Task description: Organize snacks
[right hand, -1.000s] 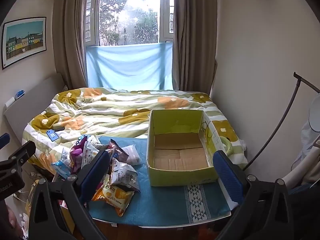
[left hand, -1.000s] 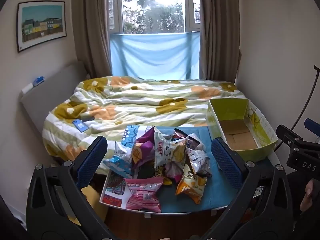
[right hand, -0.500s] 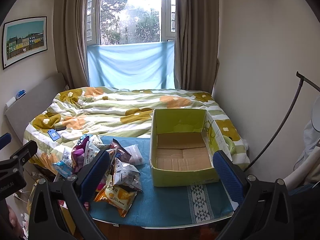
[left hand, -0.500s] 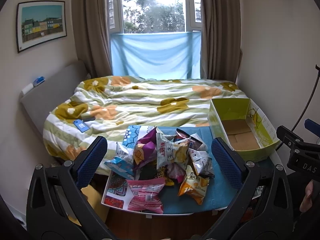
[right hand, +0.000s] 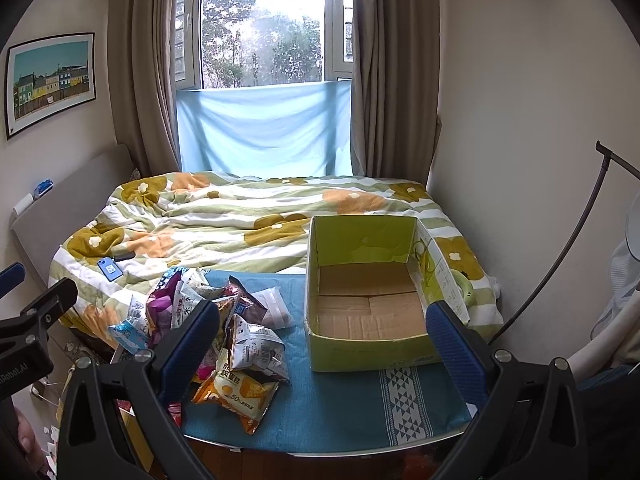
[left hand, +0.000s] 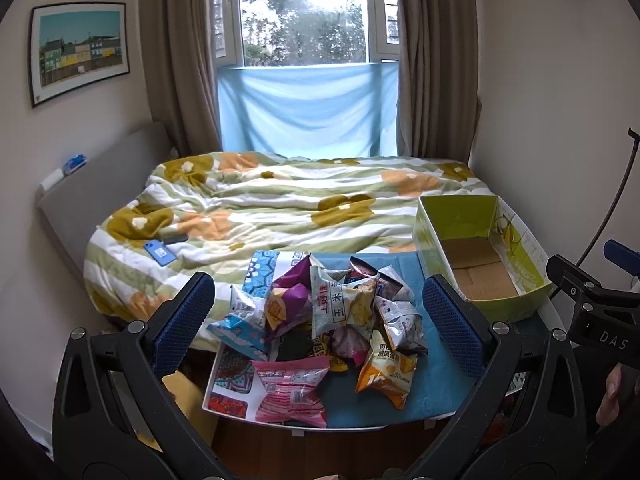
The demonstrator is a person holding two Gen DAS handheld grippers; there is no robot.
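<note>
behind a blue-clothed table [right hand: 340, 400] lay a floral bed [left hand: 280, 200], the snack pile [left hand: 332, 320] at lower centre, the green box [right hand: 372, 344] at right, while left gripper [left hand: 320, 324] and right gripper [right hand: 320, 344] hung wide apart, holding nothing.

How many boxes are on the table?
1. The green cardboard box sits open on the blue tablecloth, right of the snack pile. It looks empty.

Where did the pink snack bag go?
The pink snack bag lies at the near edge of the table, front left of the snack pile in the left wrist view, beside the orange bag.
</note>
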